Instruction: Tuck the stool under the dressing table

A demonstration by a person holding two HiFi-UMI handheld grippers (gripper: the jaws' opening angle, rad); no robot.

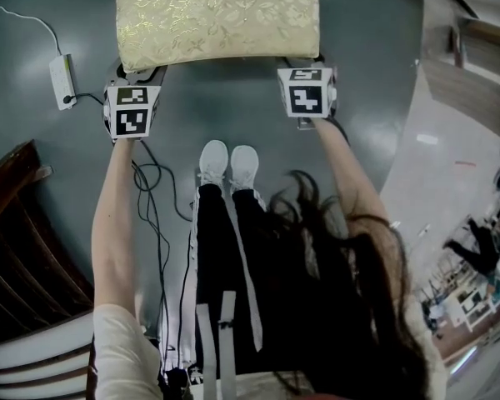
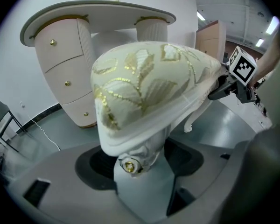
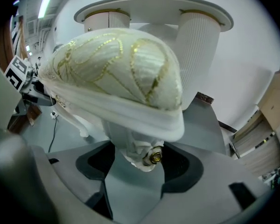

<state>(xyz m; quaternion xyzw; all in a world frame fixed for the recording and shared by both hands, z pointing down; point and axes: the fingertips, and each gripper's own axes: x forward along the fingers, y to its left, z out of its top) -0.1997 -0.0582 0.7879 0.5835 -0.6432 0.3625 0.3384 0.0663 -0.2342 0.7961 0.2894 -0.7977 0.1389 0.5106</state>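
Plainly not tucked in yet. Across the grey floor point(image 1: 383, 73), against a white wall: the dressing table point(image 2: 98, 13), an oval top on two rounded pedestals, with an open knee gap between them. Facing that gap but apart from it, bare floor between: the stool point(image 1: 217, 15), a gold-patterned cushion on a white frame, long side toward the person. No part of it under the top, judging by both gripper views. Lifted or standing on the floor: cannot tell.

Next, the left gripper point(image 1: 137, 80) at the stool's near left corner, jaws drawn in from both sides on the top of the white leg just below the seat rim, a brass bolt point(image 2: 129, 166) showing between them. Likewise the right gripper point(image 1: 304, 72) at the near right corner, jaws closed round that leg top beside its own bolt point(image 3: 155, 156). Both holds apparently firm, arms stretched forward, shoes point(image 1: 229, 163) just behind the seat.

Done so far, as a judgement: stool gripped at both near corners and roughly lined up with the gap. Left to do: move it straight ahead between the pedestals until the seat sits beneath the top, then let go.

Smallest: a white power strip point(image 1: 62, 80) and its cable on the floor, left of the stool, seemingly off the path.
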